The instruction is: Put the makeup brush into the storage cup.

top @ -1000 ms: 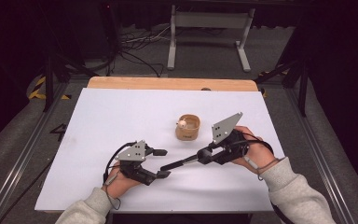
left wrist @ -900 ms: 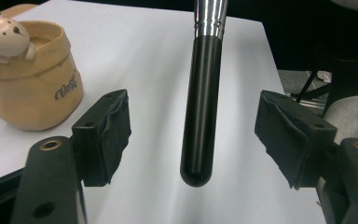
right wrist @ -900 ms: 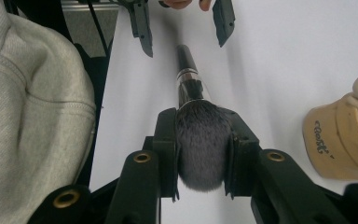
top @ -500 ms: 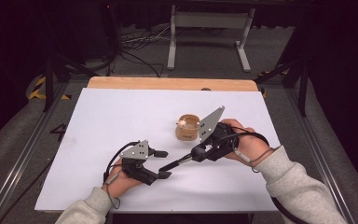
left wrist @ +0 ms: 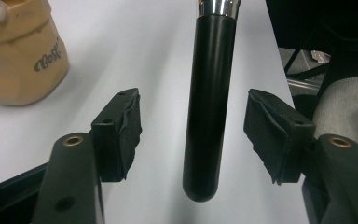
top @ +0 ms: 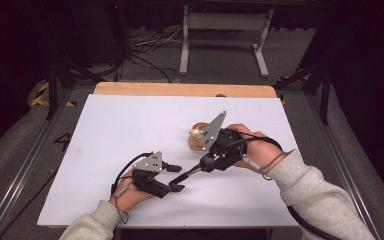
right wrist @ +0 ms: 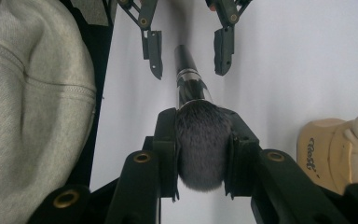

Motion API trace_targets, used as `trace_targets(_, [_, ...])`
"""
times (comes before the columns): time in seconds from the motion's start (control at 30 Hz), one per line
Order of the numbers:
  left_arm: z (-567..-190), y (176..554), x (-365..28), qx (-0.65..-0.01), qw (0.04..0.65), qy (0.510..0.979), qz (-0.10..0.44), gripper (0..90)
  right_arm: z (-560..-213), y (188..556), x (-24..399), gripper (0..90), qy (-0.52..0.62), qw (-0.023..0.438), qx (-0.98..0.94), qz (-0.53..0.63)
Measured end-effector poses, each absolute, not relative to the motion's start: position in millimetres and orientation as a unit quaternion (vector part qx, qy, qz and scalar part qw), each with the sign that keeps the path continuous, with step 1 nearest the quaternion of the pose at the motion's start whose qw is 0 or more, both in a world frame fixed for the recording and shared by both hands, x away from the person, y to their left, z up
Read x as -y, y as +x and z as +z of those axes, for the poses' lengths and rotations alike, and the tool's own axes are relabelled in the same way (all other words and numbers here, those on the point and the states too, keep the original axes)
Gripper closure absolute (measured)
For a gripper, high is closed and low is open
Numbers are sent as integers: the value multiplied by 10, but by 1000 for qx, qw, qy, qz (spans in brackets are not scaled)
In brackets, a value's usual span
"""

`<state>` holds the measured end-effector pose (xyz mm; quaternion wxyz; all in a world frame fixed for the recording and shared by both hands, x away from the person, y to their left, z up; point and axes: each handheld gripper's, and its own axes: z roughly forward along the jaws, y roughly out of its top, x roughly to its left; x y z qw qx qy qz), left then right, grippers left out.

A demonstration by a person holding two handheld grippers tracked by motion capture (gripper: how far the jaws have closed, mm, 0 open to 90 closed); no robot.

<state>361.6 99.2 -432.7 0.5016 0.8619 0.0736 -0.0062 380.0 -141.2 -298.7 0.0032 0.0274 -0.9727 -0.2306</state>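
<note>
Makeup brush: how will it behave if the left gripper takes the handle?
The brush handle looks round, glossy and tapered, so probably slippery and apt to roll if dropped. Its bristles squash between the right gripper pads: a soft, likely wobbly hold. Left gripper pads aren't touching it yet.

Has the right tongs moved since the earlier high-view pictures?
Yes. The right tongs, shut on the brush by its bristles, have shifted leftward; their grey plate now overlaps the tan bear-topped holder it earlier stood right of.

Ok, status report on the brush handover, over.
Right gripper shut on brush bristles. Left gripper open, closing around handle, not touching. Nothing in the way.
</note>
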Motion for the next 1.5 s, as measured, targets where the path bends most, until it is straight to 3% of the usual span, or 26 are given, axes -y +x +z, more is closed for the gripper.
trace_targets(0.63, [-4341,3634,-989,-68,482,873,-25,577,-2964,3815,1290,711,41,-4,976,-212])
trace_targets(0.9, [-4336,3615,-995,-65,477,877,-16,723,-2962,3818,1263,710,45,-2,977,-211])
trace_targets(1.4, [-4317,3592,-1003,-61,476,877,-12,742,-2955,3829,1258,693,63,-2,972,-226])
trace_targets(1.5, [-4315,3593,-1007,-61,476,877,-14,742,-2944,3825,1277,613,60,-7,968,-242])
